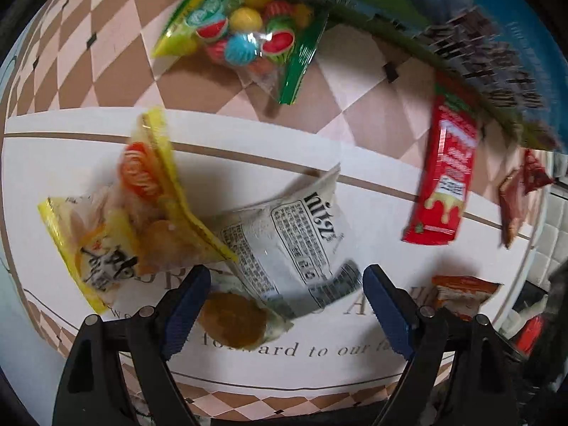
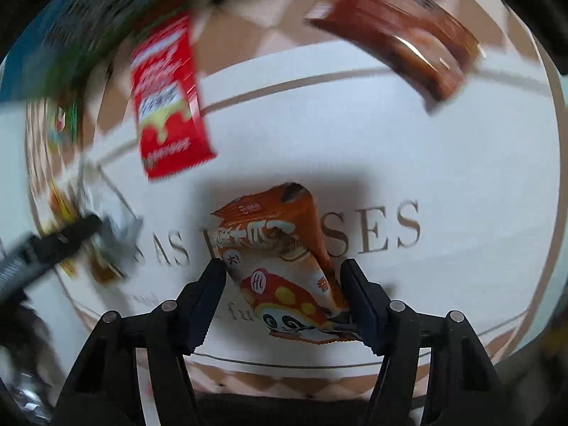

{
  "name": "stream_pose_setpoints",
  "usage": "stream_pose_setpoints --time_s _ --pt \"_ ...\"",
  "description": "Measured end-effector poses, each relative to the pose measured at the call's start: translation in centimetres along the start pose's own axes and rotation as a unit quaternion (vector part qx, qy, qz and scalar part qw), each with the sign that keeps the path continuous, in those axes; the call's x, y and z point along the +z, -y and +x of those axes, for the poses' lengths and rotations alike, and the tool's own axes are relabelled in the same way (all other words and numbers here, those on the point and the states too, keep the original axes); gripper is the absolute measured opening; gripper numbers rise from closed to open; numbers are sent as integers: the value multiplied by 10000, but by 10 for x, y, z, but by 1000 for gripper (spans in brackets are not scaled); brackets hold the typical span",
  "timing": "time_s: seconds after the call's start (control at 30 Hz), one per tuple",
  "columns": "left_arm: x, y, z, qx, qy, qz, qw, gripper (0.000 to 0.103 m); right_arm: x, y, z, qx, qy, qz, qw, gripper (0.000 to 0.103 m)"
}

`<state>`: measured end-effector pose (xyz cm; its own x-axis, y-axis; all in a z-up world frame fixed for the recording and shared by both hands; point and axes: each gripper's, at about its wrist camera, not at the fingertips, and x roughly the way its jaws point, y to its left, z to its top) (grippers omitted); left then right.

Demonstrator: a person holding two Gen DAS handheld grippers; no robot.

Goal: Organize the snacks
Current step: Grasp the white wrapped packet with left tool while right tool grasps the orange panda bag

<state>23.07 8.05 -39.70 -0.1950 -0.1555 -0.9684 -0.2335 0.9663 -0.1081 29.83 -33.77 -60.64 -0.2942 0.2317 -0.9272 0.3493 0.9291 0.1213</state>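
In the left wrist view my left gripper (image 1: 287, 305) points down at the table, its blue pads wide apart. Between them lies a white printed packet (image 1: 294, 238) with a brown biscuit (image 1: 230, 319) at its near end; neither pad touches it. A yellow snack packet (image 1: 117, 220) overlaps its left side. In the right wrist view my right gripper (image 2: 284, 284) has both pads against an orange snack packet (image 2: 280, 248) with a mushroom cartoon, which stands crumpled between them. The same orange packet (image 1: 461, 291) shows at the lower right of the left wrist view.
A bag of bright round candies (image 1: 241, 32) lies on the checked cloth behind. A red packet (image 1: 443, 181) (image 2: 167, 99) and a brown packet (image 1: 514, 198) (image 2: 401, 25) lie further back. A green and blue box edge (image 1: 390, 10) borders the far side.
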Motion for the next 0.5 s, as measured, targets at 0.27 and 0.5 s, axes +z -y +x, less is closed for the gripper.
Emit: stream_pose_setpoints --time_s 0.27,0.5 --pt "-7 12 20 -69 -83 -206 9997 76 -1 3 -22 11 111 -395 9992 91" --pt "-28 66 26 455 238 897 9946 71 -8 1 -11 -333 -48 -542 9980 91"
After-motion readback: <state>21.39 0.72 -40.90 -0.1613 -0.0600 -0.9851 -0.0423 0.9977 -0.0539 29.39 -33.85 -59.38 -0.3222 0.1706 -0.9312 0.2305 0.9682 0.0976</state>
